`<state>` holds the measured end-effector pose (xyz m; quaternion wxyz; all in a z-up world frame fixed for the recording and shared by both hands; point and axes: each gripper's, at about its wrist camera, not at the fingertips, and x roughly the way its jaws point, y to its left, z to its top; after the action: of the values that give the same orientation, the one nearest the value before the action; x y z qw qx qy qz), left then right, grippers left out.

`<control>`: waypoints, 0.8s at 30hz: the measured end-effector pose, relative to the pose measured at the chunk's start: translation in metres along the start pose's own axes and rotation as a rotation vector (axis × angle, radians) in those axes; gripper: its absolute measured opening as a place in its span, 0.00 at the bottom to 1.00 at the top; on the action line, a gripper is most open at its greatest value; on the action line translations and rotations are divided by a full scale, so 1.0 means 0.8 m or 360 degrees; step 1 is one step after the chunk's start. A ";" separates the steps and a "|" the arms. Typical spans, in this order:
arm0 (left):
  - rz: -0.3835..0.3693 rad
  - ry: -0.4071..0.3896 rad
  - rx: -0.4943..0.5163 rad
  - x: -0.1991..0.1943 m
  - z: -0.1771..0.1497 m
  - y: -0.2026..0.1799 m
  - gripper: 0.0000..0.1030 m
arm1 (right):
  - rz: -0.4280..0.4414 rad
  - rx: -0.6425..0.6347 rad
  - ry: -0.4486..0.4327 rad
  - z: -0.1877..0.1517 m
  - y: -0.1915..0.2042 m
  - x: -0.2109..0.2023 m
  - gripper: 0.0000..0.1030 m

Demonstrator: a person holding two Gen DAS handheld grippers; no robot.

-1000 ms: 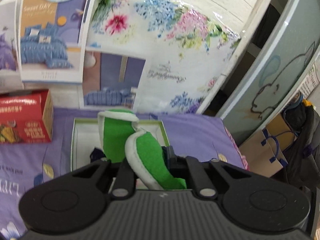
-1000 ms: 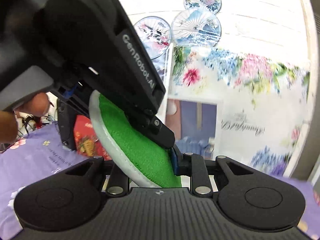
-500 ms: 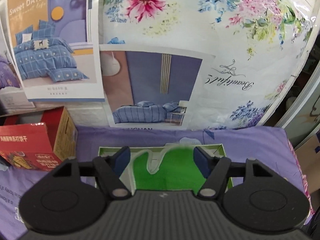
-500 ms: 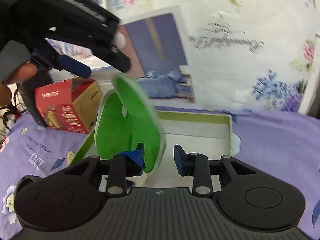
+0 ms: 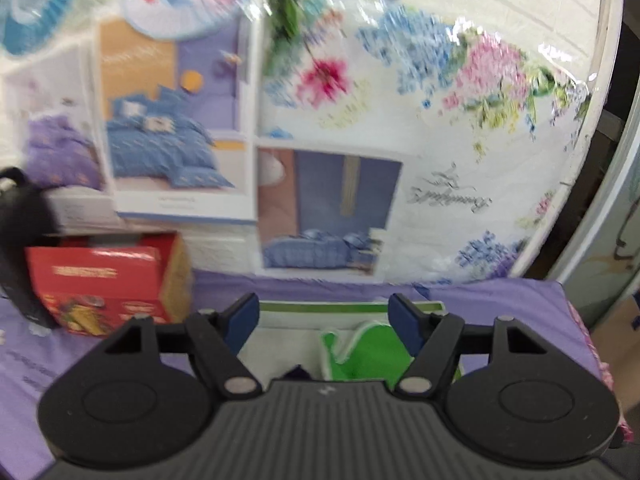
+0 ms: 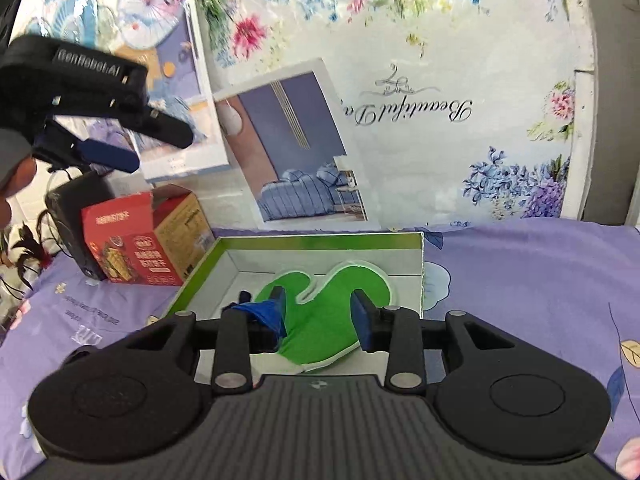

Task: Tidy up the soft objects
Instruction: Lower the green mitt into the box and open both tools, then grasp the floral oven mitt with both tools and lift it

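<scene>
A green soft piece with a white border (image 6: pixel 340 308) lies flat inside a shallow green-rimmed box (image 6: pixel 320 241) on the purple bedsheet. A dark blue soft item (image 6: pixel 262 309) lies beside it in the box. My right gripper (image 6: pixel 318 310) is open just above the green piece, holding nothing. My left gripper (image 5: pixel 324 322) is open and empty, raised over the box (image 5: pixel 340 307), with the green piece (image 5: pixel 368 354) below its right finger. The left gripper also shows in the right wrist view (image 6: pixel 116 144), up at the left.
A red carton (image 6: pixel 136 240) stands left of the box, with a black device (image 6: pixel 76 216) behind it. Packaged floral bedding (image 6: pixel 400 100) leans against the wall at the back. The purple sheet (image 6: pixel 540 280) stretches to the right.
Both grippers let go of the green piece, which dropped flat into the box. The left gripper rose and drew back to the left; the right gripper opened wider.
</scene>
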<state>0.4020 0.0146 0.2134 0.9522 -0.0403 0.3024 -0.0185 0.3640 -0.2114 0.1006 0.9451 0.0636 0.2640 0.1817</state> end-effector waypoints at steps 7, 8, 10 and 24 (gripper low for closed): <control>0.0012 -0.0059 0.0034 -0.075 -0.053 0.019 0.76 | 0.0058 0.0032 -0.0133 -0.023 0.039 -0.082 0.21; -0.0018 -0.0040 0.0041 -0.081 -0.062 0.021 0.76 | 0.0070 0.0029 -0.0145 -0.027 0.046 -0.091 0.21; -0.0026 -0.0018 0.0065 -0.090 -0.078 0.023 0.76 | 0.0086 0.0012 -0.0160 -0.036 0.062 -0.109 0.22; 0.0080 0.0254 -0.0010 -0.129 -0.291 0.106 0.77 | 0.0176 0.0116 -0.0068 -0.201 0.141 -0.162 0.25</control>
<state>0.1844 0.0900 0.0758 0.9251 -0.0341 0.3781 0.0033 0.1421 -0.1516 0.0496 0.9361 0.1162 0.2462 0.2227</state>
